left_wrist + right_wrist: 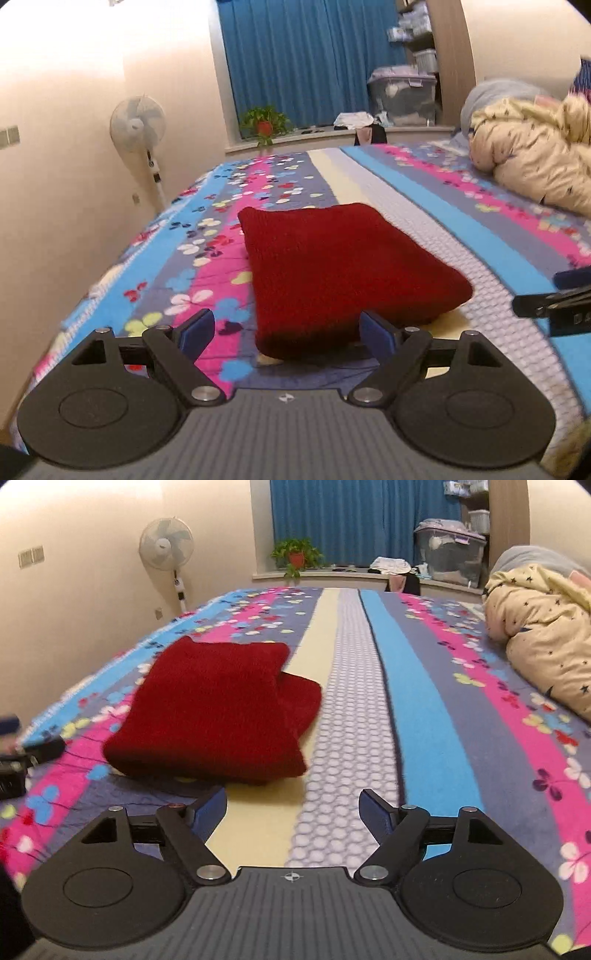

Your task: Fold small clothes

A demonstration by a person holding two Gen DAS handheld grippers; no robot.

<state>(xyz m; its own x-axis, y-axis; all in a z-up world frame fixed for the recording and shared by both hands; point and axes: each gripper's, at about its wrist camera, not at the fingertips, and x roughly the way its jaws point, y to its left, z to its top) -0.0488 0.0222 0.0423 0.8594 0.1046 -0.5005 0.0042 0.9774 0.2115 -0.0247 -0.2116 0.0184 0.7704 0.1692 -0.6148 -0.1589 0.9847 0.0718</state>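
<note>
A dark red knitted garment lies folded into a thick rectangle on the striped, flower-print bedspread. My left gripper is open and empty, just in front of the garment's near edge. In the right wrist view the garment lies ahead and to the left. My right gripper is open and empty above the cream and dotted stripes, to the right of the garment. The right gripper's tip shows at the right edge of the left wrist view. The left gripper shows at the left edge of the right wrist view.
A cream star-print quilt is heaped on the bed at the far right. A standing fan is by the left wall. A potted plant, a clear storage box and loose cloths sit on the windowsill before the blue curtain.
</note>
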